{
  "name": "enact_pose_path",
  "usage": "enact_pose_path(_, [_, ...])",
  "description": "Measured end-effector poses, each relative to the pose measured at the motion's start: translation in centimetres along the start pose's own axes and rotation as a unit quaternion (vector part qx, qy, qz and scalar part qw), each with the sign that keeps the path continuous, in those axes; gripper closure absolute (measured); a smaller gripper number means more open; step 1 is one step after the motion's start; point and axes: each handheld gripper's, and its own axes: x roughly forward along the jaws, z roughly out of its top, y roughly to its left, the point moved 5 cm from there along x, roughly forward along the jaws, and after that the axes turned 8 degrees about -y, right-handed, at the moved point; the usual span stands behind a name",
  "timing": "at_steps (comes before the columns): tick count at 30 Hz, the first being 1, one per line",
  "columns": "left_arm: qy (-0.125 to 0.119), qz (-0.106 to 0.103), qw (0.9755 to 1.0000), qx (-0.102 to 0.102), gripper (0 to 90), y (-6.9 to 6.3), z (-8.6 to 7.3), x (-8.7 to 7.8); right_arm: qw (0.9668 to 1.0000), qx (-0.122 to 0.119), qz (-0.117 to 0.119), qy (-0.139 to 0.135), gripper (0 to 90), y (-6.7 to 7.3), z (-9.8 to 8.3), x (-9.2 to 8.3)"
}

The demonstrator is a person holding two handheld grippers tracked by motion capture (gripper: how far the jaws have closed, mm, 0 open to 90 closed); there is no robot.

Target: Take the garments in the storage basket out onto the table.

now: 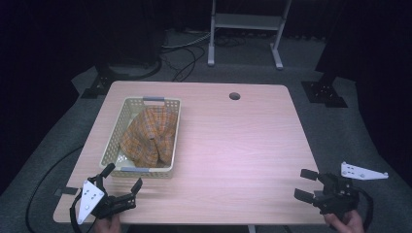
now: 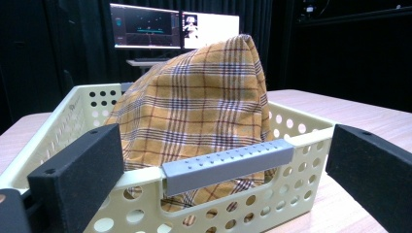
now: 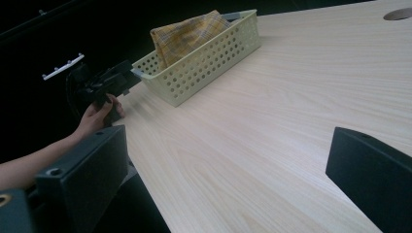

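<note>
From the high view, the basket (image 1: 112, 141) is sitting near the desk's (image 1: 233, 145) left edge, its long axis running from the near edge toward the far edge, and the plaid cloth (image 1: 148, 136) is lying heaped inside it. The left hand-held gripper (image 1: 122, 177) is hovering at the near left corner, just beside the basket's near short wall, jaws standing wide and empty. The right hand-held gripper (image 1: 305, 184) is waiting at the near right corner, well apart from the basket, so the left one is the nearer.

In the left gripper view, the basket's grey handle (image 2: 228, 164) is lying crosswise straight ahead between the wide jaws, the cloth rising in a peak behind it.

In the right gripper view, the jaws are gaping wide over bare desk, and the basket is lying far off toward the left hand-held gripper (image 3: 127, 76).
</note>
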Motion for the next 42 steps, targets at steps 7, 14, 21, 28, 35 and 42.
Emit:
enact_pose_path(7, [0.0,-0.002,1.0,-0.001,0.1,0.0,0.0,-0.1,1.0,-0.001,0.006,0.005,1.6,0.2,0.2,0.9])
enact_pose_path(14, [0.0,-0.004,1.0,-0.001,0.1,0.0,0.0,-0.1,0.9999,-0.004,0.01,0.011,1.6,0.5,0.4,1.9])
enact_pose_path(21, [0.0,0.001,1.0,0.0,0.1,0.0,0.0,0.1,0.9997,-0.009,0.012,0.019,1.6,1.1,0.4,2.8])
enact_pose_path(28, [0.0,0.001,1.0,-0.001,0.1,0.0,0.0,0.1,0.9996,-0.005,0.017,0.023,1.5,1.6,0.0,3.8])
enact_pose_path(35, [0.0,0.002,1.0,0.0,0.1,0.0,0.0,0.1,0.9992,-0.007,0.024,0.03,1.5,1.8,0.2,4.9])
enact_pose_path(42, [0.0,0.005,1.0,-0.001,0.1,0.1,0.0,0.2,0.9989,-0.01,0.028,0.036,1.6,2.2,0.3,5.7])
